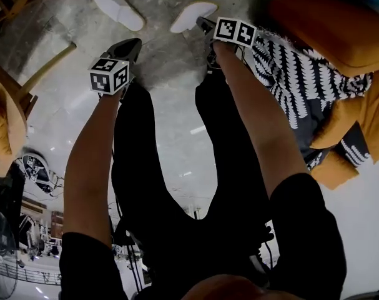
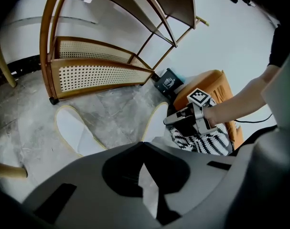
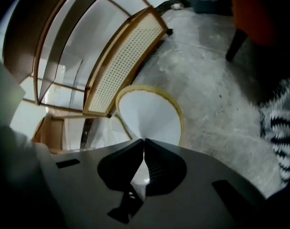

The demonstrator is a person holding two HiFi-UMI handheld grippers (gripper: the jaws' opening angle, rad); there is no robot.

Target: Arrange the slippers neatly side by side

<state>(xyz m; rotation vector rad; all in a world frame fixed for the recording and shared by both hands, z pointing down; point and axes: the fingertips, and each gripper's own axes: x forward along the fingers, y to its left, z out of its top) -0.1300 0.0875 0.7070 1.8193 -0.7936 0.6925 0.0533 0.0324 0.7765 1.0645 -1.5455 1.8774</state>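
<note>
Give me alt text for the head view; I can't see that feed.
Two white slippers lie angled apart on the grey floor: the left slipper ahead of the shut, empty left gripper, the right slipper at the tip of the right gripper, contact unclear. The person's arms and dark trousers fill the middle; an orange cushion and black-and-white patterned cloth sit at right.

Soft white cloth on the slippers [image 1: 117, 7], with a thin stitched edging! The floor [image 1: 170, 61] is mottled grey concrete, smooth enough to carry a faint sheen. The chair [image 2: 102, 75] shows glossy varnished wood and woven cane, and the cushion [image 1: 326, 30] and patterned throw [image 1: 289, 86] are matt fabric.
</note>
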